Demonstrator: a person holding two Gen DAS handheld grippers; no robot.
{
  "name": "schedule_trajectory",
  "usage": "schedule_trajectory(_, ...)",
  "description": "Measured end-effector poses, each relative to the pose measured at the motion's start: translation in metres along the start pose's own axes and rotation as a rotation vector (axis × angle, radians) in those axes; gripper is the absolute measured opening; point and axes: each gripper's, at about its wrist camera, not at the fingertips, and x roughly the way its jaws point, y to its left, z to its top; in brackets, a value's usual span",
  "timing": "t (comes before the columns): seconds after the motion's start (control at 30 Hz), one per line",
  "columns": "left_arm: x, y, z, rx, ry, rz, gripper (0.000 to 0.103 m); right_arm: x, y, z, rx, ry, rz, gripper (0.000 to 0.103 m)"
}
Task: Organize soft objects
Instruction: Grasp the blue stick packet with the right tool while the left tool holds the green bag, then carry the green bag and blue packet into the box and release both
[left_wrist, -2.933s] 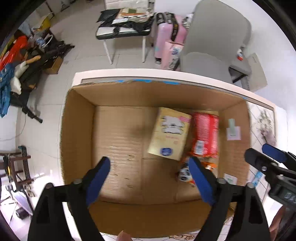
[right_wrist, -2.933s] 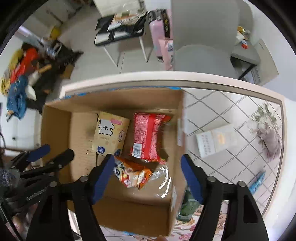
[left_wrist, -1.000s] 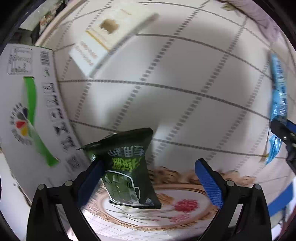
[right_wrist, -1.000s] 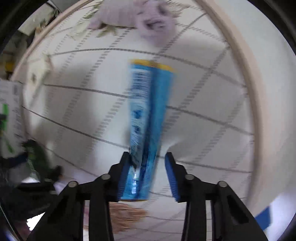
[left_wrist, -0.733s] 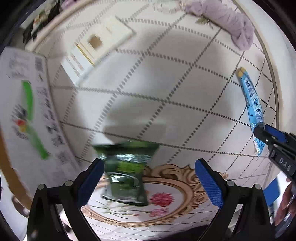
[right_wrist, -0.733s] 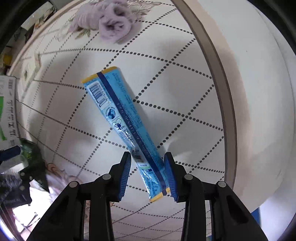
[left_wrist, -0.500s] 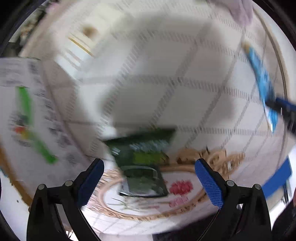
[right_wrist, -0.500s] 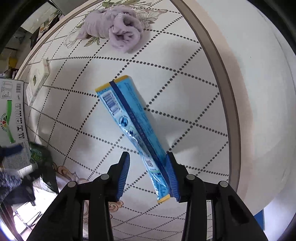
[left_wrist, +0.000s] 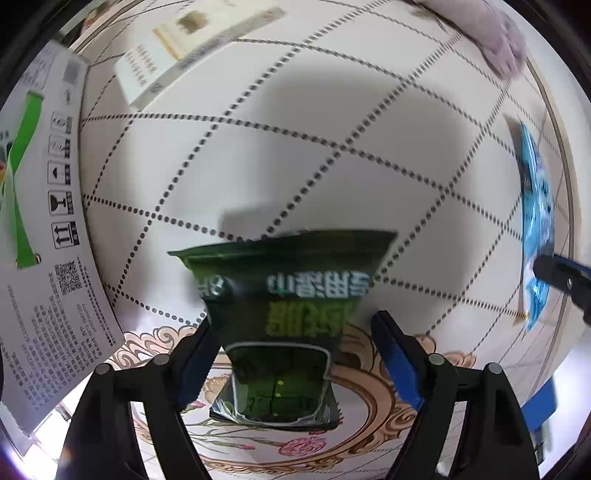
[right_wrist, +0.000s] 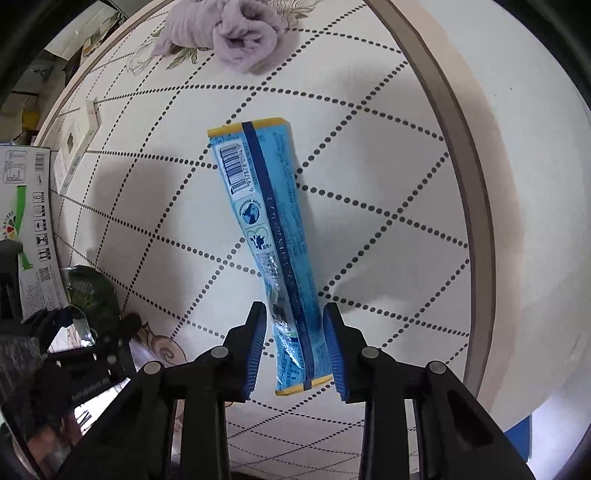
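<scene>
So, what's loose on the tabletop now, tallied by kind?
Snack packets: 2, the dark green packet and the blue packet
Flat white boxes: 1, the white box
Cloths: 1, the lilac cloth
Total: 4
</scene>
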Motion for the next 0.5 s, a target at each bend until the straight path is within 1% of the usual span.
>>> schedule_trajectory(0.03,0.0,0.003,0.0,-0.005,-0.018,0.004,0.083,-0.002,-0.001,0.001,0.008,-0.007,0.01,0.035)
schedule_trajectory(0.07,-0.002,0.006,0.003,-0.013,-0.028,0.005,0.091,-0.004,-0.002,0.002,0.014,-0.009,0.019,0.035)
schedule_trajectory(0.1,0.001,0.01,0.004,-0.028,-0.023,0.002,0.102,-0.005,-0.003,0.003,0.018,-0.009,0.022,0.035)
schedule_trajectory(0.13,0.005,0.014,0.004,-0.045,-0.011,-0.01,0.103,-0.005,-0.002,0.005,0.018,-0.009,0.02,0.035)
schedule_trajectory(0.17,0.006,0.013,0.004,-0.056,-0.018,-0.012,0.103,-0.007,-0.003,0.01,0.016,-0.006,0.014,0.035)
schedule_trajectory(0.23,0.011,0.014,0.002,-0.041,0.014,-0.009,0.103,-0.005,-0.009,0.013,0.018,0.003,0.009,0.035)
schedule_trajectory(0.27,0.013,0.014,0.002,-0.034,0.044,-0.011,0.103,-0.002,-0.01,0.016,0.016,0.009,0.01,0.035)
schedule_trajectory(0.33,0.013,0.012,0.002,-0.016,0.062,-0.03,0.103,0.006,-0.009,0.021,0.013,0.029,0.012,0.035)
schedule_trajectory(0.37,0.012,0.011,0.0,-0.006,0.053,-0.039,0.101,0.009,-0.007,0.027,0.011,0.032,0.006,0.035)
schedule_trajectory(0.4,0.009,0.012,-0.001,-0.004,0.04,-0.037,0.092,0.012,-0.005,0.027,0.012,0.038,-0.011,0.035)
schedule_trajectory(0.43,-0.001,0.014,-0.007,-0.003,0.028,-0.032,0.086,0.013,-0.005,0.023,0.015,0.023,-0.023,0.035)
schedule_trajectory(0.47,-0.006,0.017,-0.01,-0.003,0.002,-0.024,0.072,0.017,-0.005,0.025,0.022,0.018,-0.035,0.035)
schedule_trajectory(0.5,-0.014,0.009,-0.012,-0.006,-0.009,-0.023,0.055,0.018,-0.002,0.024,0.035,0.009,-0.054,0.035)
